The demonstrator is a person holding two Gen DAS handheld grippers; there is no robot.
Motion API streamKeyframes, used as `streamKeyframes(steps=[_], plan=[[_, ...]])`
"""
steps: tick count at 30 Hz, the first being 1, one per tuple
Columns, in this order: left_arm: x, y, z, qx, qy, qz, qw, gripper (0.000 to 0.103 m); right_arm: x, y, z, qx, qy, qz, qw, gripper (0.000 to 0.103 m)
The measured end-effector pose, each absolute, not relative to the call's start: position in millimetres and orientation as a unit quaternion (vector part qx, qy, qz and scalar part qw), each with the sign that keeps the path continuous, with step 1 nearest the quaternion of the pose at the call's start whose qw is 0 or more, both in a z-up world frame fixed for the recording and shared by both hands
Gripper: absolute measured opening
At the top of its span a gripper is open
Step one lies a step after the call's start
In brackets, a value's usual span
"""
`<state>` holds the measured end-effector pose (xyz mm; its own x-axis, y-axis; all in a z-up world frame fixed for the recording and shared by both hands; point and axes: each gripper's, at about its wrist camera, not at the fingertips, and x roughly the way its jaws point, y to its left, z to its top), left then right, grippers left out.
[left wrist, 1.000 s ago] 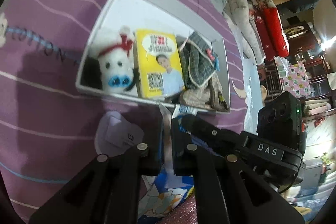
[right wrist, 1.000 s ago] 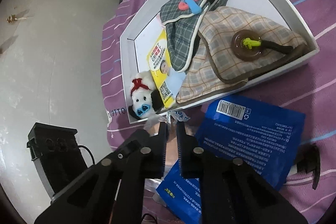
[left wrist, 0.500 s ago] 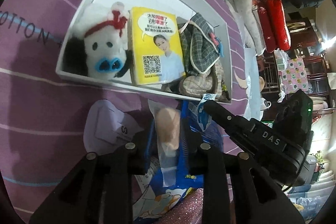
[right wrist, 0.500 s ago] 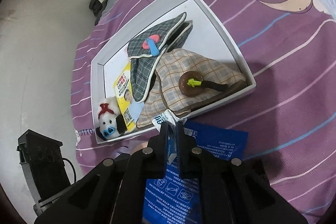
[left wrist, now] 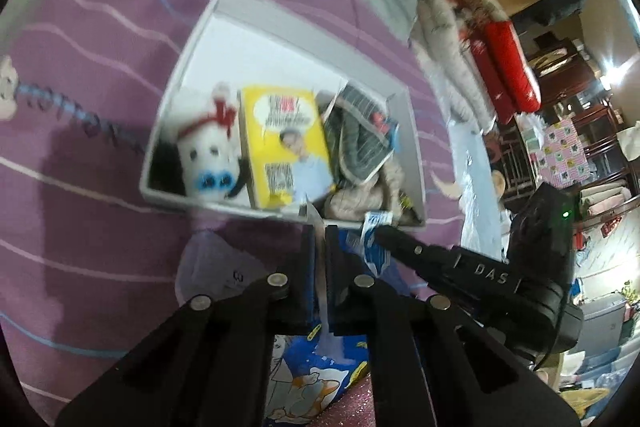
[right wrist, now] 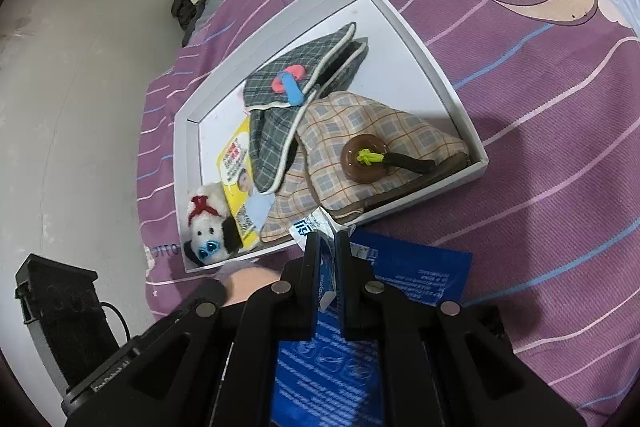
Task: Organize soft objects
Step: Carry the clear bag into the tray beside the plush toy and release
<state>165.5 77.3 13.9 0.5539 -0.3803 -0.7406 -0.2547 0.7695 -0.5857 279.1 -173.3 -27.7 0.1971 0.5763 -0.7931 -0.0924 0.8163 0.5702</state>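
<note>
Both claws are angled down over the purple bedspread (right wrist: 540, 187), just in front of the white tray (right wrist: 436, 67). Blue plastic pouch (right wrist: 408, 267) is pinched by R claw (right wrist: 327, 247) at its top edge; L claw (left wrist: 320, 251) is clamped on a clear strip of it. Vs. half a sec ago, L claw's jaws are shut again & tray appears farther off.

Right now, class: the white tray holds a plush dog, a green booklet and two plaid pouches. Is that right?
Not quite. The booklet is yellow, not green, as the left wrist view shows. The white tray does hold the plush dog and two plaid pouches.
</note>
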Motion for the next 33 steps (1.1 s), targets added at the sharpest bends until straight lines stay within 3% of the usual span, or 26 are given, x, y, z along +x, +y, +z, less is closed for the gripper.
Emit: streamKeyframes(steps=[17, 25, 27, 30, 33], plan=[[160, 89, 38, -0.353, 0.317, -0.05, 0.879, 0.005, 263, -160, 12, 0.218, 0.509, 0.291, 0.78, 0.006], [189, 100, 15, -0.372, 0.315, -0.01, 0.873, 0.005, 269, -165, 4, 0.207, 0.525, 0.27, 0.78, 0.006], [188, 102, 11, -0.375, 0.322, -0.005, 0.87, 0.005, 270, -165, 3, 0.2, 0.533, 0.271, 0.776, 0.016], [185, 102, 8, -0.37, 0.335, 0.003, 0.867, 0.005, 269, -159, 2, 0.184, 0.538, 0.278, 0.774, 0.045], [182, 99, 12, -0.348, 0.345, 0.018, 0.872, 0.005, 267, -147, -3, 0.157, 0.548, 0.272, 0.775, 0.048]])
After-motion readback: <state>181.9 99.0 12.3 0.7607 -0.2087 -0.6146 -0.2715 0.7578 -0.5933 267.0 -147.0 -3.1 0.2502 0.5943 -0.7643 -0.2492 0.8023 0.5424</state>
